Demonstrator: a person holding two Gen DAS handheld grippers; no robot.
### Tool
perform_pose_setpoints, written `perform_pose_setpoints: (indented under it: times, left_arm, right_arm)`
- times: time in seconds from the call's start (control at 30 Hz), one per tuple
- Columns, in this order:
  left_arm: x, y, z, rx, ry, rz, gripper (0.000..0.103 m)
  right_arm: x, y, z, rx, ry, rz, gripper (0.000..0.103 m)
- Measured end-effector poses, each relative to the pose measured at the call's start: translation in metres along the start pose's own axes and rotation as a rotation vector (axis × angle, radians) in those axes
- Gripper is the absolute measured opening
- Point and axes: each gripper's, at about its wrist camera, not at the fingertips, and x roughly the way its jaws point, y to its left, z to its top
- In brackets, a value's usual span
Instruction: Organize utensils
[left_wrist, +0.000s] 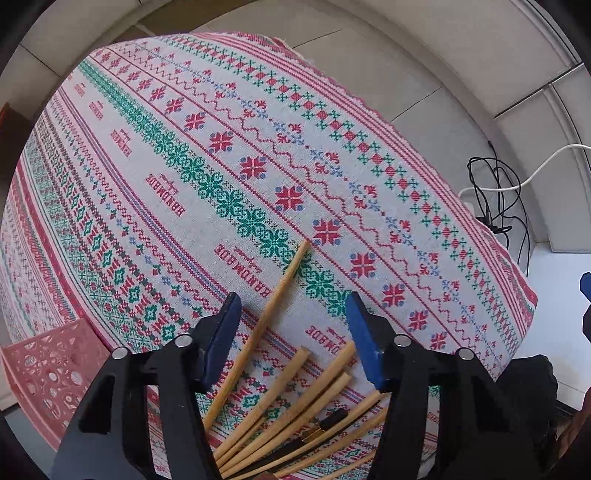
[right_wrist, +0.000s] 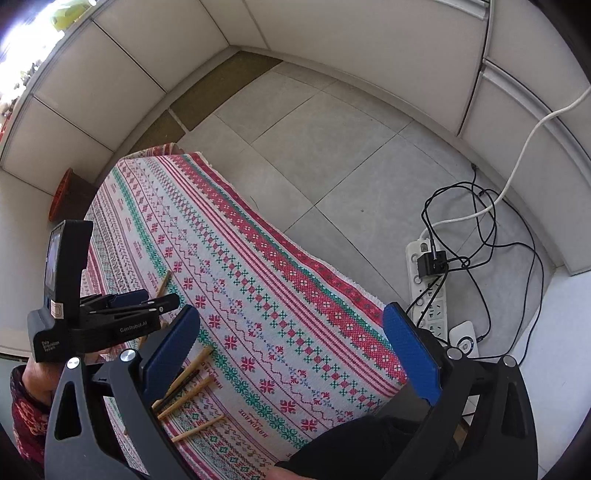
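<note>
**poster1:** Chopsticks, pale bamboo ones (left_wrist: 295, 406), are lying loose in a fan on the cross-stitch patterned tablecloth (left_wrist: 229, 177), at the near end of the table. One long stick (left_wrist: 275, 306) angles off toward the far side, away from the bunch. There's also a dark stick with a gold band (left_wrist: 325, 424) mixed in with them.

**poster2:** what's the left gripper (left_wrist: 291, 317) doing?

**poster1:** Pointing down over the pile. Its blue pads (left_wrist: 221, 332) stand partly apart with that long stick running between them, but nothing is pinched as far as I can see. No contact on either pad.

**poster2:** and the right one?

**poster1:** The right gripper (right_wrist: 291, 354) is spread wide and empty, hanging over the cloth just right of the chopsticks. From its camera you can see the left gripper's black body off to the left, with a hand and a red patterned sleeve (right_wrist: 26, 413) behind it.

**poster2:** anything else around?

**poster1:** A pink perforated plastic basket (left_wrist: 48, 373) sits at the near left edge of the table. A white power strip (right_wrist: 430, 295) with black cables lies on the grey tile floor to the right.
</note>
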Motion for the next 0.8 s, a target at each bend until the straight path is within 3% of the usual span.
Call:
perform_pose_setpoints:
  times: [0.1,0.23,0.3,0.5,0.8]
  left_arm:
    - [0.006,0.003,0.002,0.007,-0.003,-0.019,0.049]
    - [-0.001,0.019,-0.001,0.024,-0.009,0.024,0.019]
    - [-0.010,0.027,-0.011,0.024,-0.030,0.035,0.011]
    - [-0.030,0.041,-0.055,0.009,-0.153,0.110,0.009]
    - [-0.139,0.056,-0.167,-0.065,-0.448,0.170,0.008]
  right_arm:
    - [0.009,-0.002,0.001,0.003,0.021,-0.006,0.096]
    - [0.011,0.002,-0.001,-0.017,0.028,-0.010,0.096]
    - [0.007,0.007,-0.002,-0.028,0.023,-0.011,0.096]
    - [-0.003,0.026,-0.012,-0.070,0.031,-0.015,0.096]
    - [-0.015,0.075,-0.055,-0.120,0.080,0.015,0.096]
